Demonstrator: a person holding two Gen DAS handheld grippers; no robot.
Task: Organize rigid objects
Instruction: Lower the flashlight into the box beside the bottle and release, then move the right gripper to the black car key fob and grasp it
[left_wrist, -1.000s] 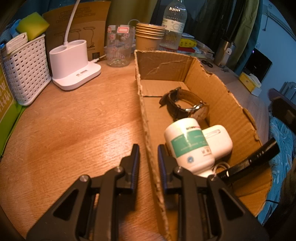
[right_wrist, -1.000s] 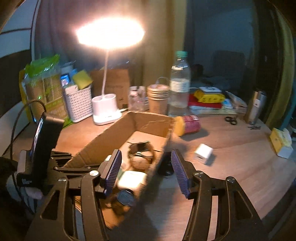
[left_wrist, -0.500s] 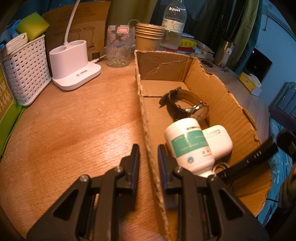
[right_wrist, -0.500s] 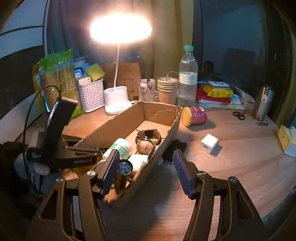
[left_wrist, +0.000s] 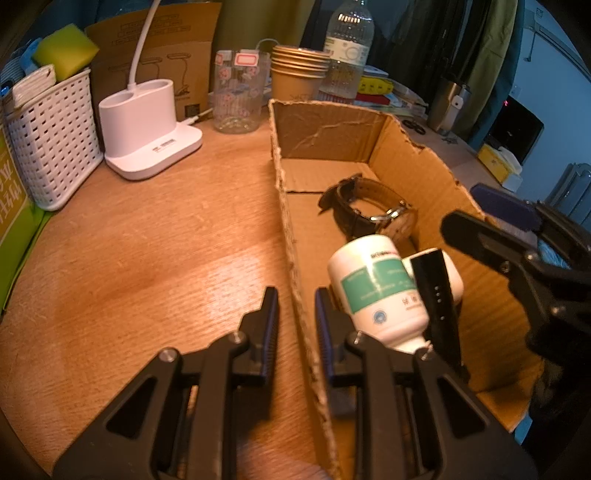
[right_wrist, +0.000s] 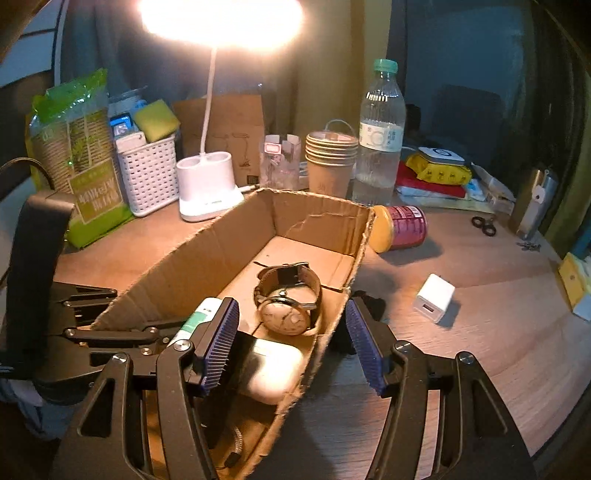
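Landmark = the cardboard box (right_wrist: 236, 254) on the wooden table (left_wrist: 147, 258).

Left gripper (left_wrist: 293, 321): jaws nearly closed, pinching the box's left wall, one pad outside, one inside. Nothing else in it.

Right gripper (right_wrist: 291, 343): about half open, straddling the box's right wall, left pad inside the box, right pad outside over the table. Pads don't press the wall; it holds nothing.

Inside the box, count:
- 1 wristwatch (right_wrist: 288, 299), brown strap, mid-box, dial up
- 1 white bottle with green label (left_wrist: 376, 291), lying on its side, near end
- 1 white earbud case (right_wrist: 273, 369), just beside the bottle
- 1 black flashlight (left_wrist: 437, 299), propped at the near end, over the bottle and case

Outside the box, right side: 1 white charger cube (right_wrist: 434, 297), 1 red can with yellow lid (right_wrist: 400, 227) on its side by the far right corner.

Behind the box: 1 stack of paper cups (right_wrist: 330, 162), 1 water bottle (right_wrist: 380, 136), 1 white desk lamp (right_wrist: 208, 184), lit.
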